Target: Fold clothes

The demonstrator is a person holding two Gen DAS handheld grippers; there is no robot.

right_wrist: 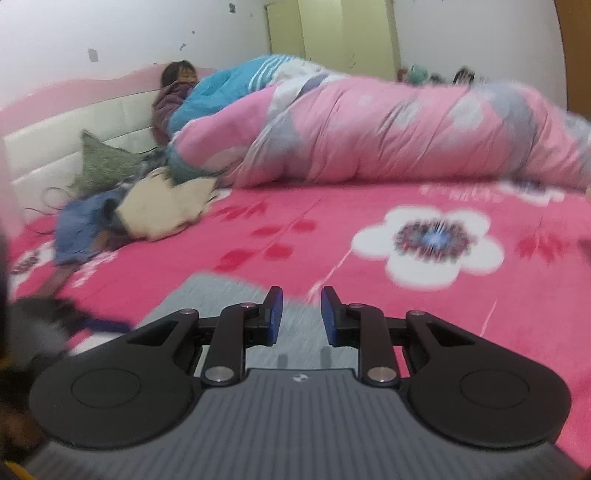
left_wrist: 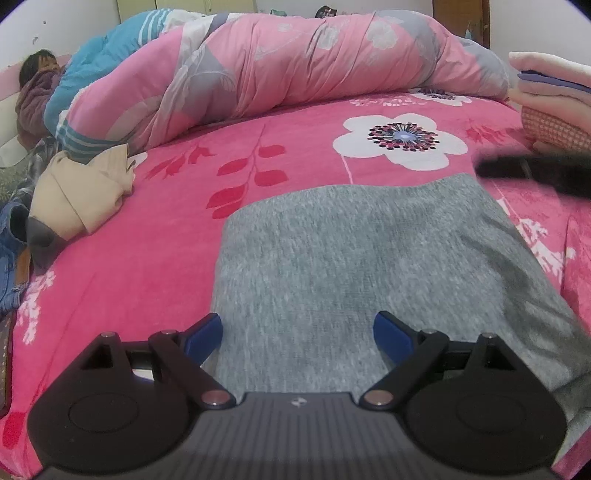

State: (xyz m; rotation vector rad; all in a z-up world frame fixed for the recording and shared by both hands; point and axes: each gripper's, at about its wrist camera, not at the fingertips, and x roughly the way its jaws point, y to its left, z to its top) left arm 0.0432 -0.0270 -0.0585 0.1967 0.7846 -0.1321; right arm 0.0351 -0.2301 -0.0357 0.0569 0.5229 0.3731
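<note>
Pink floral bedspread (left_wrist: 303, 155) covers bed. Grey knit garment (left_wrist: 351, 258) lies flat, folded, on near part. Left gripper (left_wrist: 297, 334) hovers over its near edge, jaws wide, nothing between. Right gripper (right_wrist: 302, 310) blurred, above garment's corner, jaws narrowly apart, empty. Beige clothing (left_wrist: 77, 192) left; rolled pink quilt (left_wrist: 295, 62) behind; folded stack (left_wrist: 554, 85) far right.

A wide bed (right_wrist: 295, 236) carries a bright pink cover printed with white flowers. At its head stands a pink-topped headboard (right_wrist: 74, 147) with cream padding. Behind it rises a white wall (right_wrist: 110, 33) (chipped in spots). A pale yellow-green wardrobe (right_wrist: 332, 33) stands at the far side.
</note>
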